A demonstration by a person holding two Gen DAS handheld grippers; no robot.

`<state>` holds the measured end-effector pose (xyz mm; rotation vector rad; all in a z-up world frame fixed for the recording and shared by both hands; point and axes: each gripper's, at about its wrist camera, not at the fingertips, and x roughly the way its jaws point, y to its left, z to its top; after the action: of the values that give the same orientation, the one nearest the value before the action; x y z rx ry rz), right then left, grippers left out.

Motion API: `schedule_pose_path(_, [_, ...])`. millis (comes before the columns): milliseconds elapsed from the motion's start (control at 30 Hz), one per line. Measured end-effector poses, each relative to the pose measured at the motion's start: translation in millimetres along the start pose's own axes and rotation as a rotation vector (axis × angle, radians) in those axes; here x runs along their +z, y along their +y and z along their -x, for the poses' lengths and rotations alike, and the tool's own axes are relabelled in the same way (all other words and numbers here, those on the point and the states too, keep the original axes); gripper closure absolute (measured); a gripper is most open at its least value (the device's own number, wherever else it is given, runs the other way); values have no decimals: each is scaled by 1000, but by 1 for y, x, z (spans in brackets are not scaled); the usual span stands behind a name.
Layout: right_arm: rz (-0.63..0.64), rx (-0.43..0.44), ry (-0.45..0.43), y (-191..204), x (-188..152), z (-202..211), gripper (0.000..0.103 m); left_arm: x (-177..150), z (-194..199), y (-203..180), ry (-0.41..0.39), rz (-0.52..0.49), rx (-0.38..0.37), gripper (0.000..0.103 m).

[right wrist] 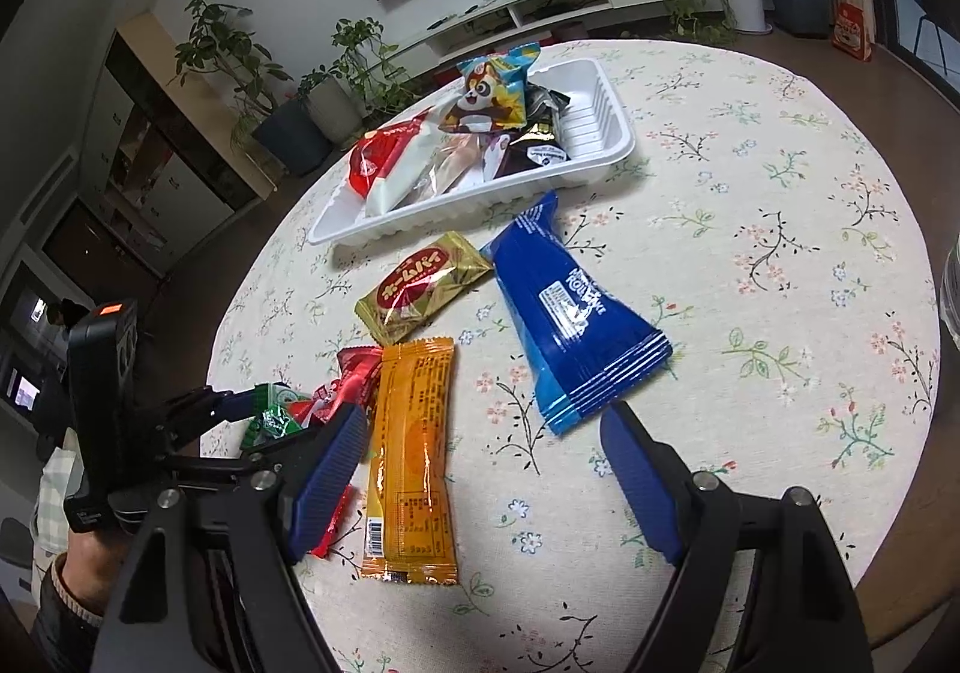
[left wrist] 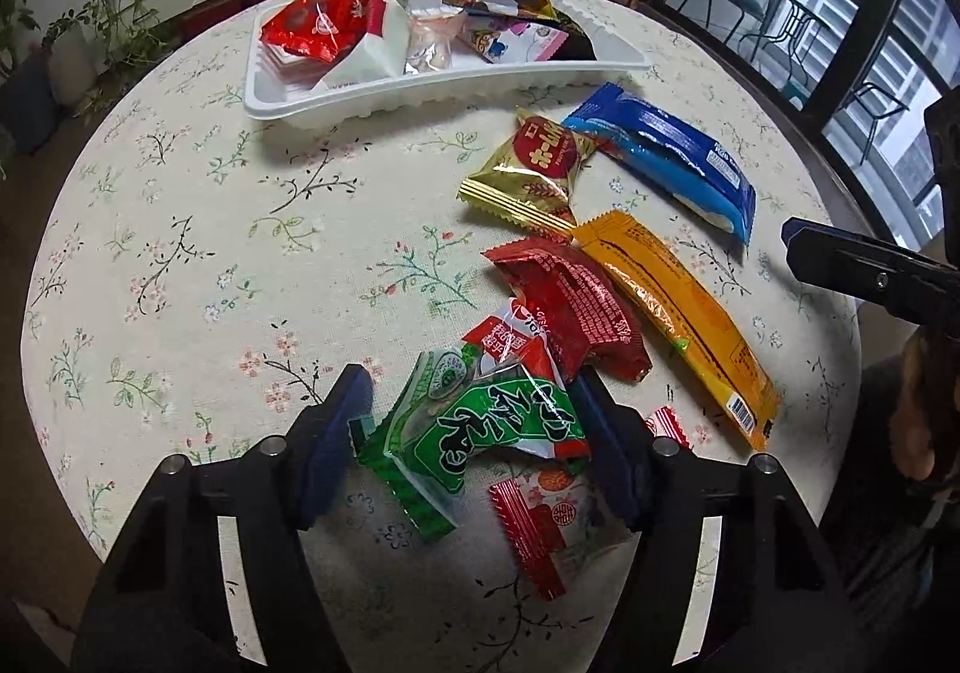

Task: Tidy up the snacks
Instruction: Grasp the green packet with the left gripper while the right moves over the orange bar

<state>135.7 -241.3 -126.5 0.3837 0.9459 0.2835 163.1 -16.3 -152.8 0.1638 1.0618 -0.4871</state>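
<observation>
My left gripper point(left wrist: 474, 421) straddles a crumpled green snack packet point(left wrist: 480, 421), and both pads touch its sides. Behind the packet lie a red packet point(left wrist: 570, 307), an orange bar point(left wrist: 678, 313), a gold packet point(left wrist: 528, 175) and a blue packet point(left wrist: 666, 156). A small red-and-white packet point(left wrist: 540, 529) lies under the gripper. My right gripper point(right wrist: 486, 469) hangs open and empty over the cloth, between the orange bar point(right wrist: 414, 451) and the blue packet point(right wrist: 570, 325). The white tray point(left wrist: 420, 90) at the far side holds several snacks.
The round table point(right wrist: 780, 193) wears a floral cloth, bare on its right half in the right wrist view. A person's hand point(right wrist: 84, 565) holds the left gripper at the lower left. Potted plants, a low shelf and windows ring the table.
</observation>
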Motion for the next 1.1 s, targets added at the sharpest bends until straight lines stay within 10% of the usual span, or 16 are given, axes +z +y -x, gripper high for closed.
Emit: schedule_pose_path(1100, [188,-72,45,36,-16,-17,21,-25,27,29,-50,128,-88,65])
